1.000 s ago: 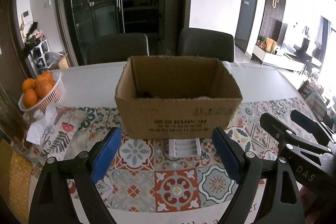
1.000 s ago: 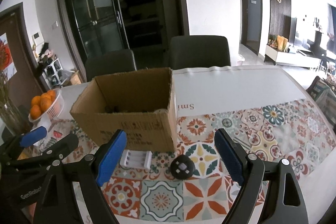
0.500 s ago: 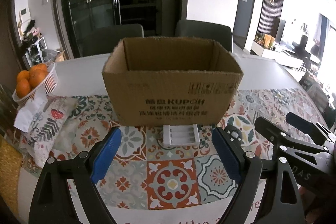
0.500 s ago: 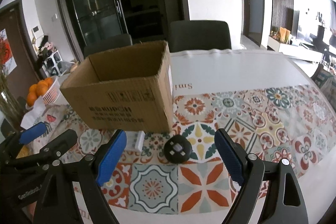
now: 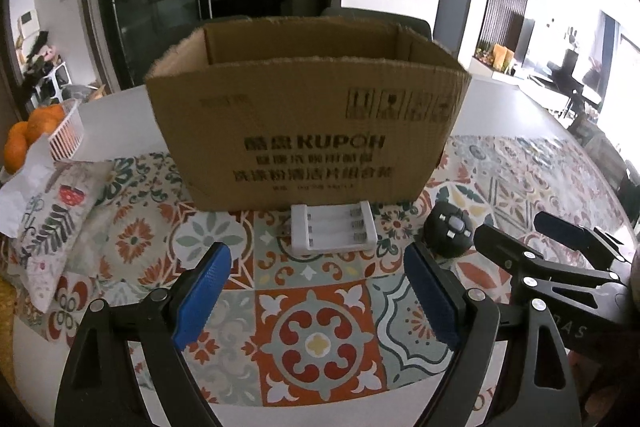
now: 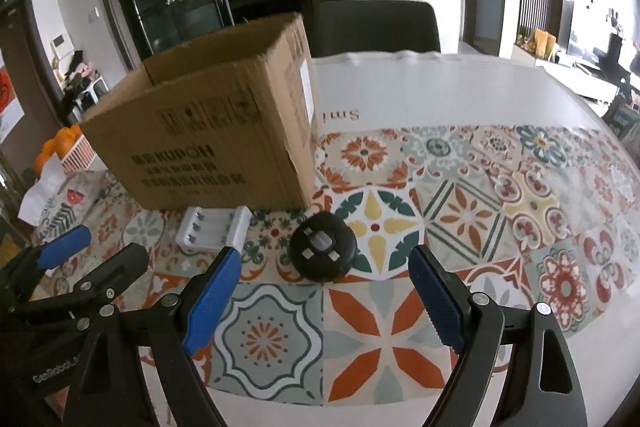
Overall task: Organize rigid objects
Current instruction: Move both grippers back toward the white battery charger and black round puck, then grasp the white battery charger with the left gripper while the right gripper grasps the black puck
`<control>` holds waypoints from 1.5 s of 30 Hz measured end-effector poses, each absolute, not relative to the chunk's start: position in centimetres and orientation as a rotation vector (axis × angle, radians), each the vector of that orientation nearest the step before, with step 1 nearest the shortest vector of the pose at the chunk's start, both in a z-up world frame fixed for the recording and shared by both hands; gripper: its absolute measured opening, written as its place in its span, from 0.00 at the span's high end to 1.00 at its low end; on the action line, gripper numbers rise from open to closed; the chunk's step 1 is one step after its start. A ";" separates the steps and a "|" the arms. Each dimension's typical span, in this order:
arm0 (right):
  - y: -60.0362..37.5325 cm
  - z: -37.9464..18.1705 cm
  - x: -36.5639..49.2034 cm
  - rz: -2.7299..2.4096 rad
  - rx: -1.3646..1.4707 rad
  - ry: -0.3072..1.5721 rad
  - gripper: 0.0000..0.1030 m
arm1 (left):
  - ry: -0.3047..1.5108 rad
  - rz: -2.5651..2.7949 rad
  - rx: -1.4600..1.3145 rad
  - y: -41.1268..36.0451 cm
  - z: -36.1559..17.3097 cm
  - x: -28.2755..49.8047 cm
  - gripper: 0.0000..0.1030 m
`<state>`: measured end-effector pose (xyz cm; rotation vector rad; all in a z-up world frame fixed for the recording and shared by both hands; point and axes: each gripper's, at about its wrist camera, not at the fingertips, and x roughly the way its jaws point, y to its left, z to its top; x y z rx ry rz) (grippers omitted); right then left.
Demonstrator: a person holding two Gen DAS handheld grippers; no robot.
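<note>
A white battery charger [image 5: 333, 230] lies on the patterned tablecloth just in front of an open cardboard box [image 5: 308, 131]. A black round object [image 5: 449, 234] lies to its right. My left gripper [image 5: 316, 291] is open and empty, low over the cloth, a short way before the charger. My right gripper [image 6: 324, 301] is open and empty, just before the black round object [image 6: 323, 251]. The charger [image 6: 214, 230] and box [image 6: 208, 139] also show in the right wrist view. The box's inside is hidden.
A white basket of oranges [image 5: 38, 137] stands at the far left beside a patterned cloth bag [image 5: 56, 223] and white paper. Two dark chairs [image 6: 376, 27] stand behind the table. The right gripper shows at the right in the left wrist view [image 5: 560, 259].
Both grippers have dropped lower and moved closer to the table and the box. The box's inside has gone out of sight. Both stay open.
</note>
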<state>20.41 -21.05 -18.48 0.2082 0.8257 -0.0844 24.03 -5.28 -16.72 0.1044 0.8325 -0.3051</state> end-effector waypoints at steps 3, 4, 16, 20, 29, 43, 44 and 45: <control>-21.2 -19.3 20.9 -0.087 0.204 0.842 0.16 | 0.851 -0.311 0.097 -5.4 -17.7 24.6 0.14; -21.2 -19.6 21.0 -0.088 0.201 0.846 0.16 | 0.854 -0.313 0.095 -5.4 -17.9 24.7 0.14; -21.5 -22.4 23.0 -0.079 0.164 0.903 0.16 | 0.881 -0.345 0.113 -6.1 -21.0 26.4 0.14; -21.4 -23.0 23.5 -0.075 0.161 0.917 0.16 | 0.897 -0.352 0.106 -6.2 -21.7 26.9 0.14; -21.6 -23.6 24.3 -0.076 0.164 0.920 0.17 | 0.899 -0.377 0.109 -6.6 -22.3 28.2 0.14; -23.1 -24.2 25.5 -0.094 0.181 0.930 0.23 | 0.934 -0.371 0.085 -9.0 -23.8 30.5 0.14; -23.2 -24.3 25.6 -0.096 0.185 0.930 0.24 | 0.935 -0.366 0.088 -9.1 -23.9 30.5 0.15; -23.3 -24.4 25.6 -0.099 0.180 0.924 0.25 | 0.933 -0.357 0.093 -9.3 -24.0 30.7 0.15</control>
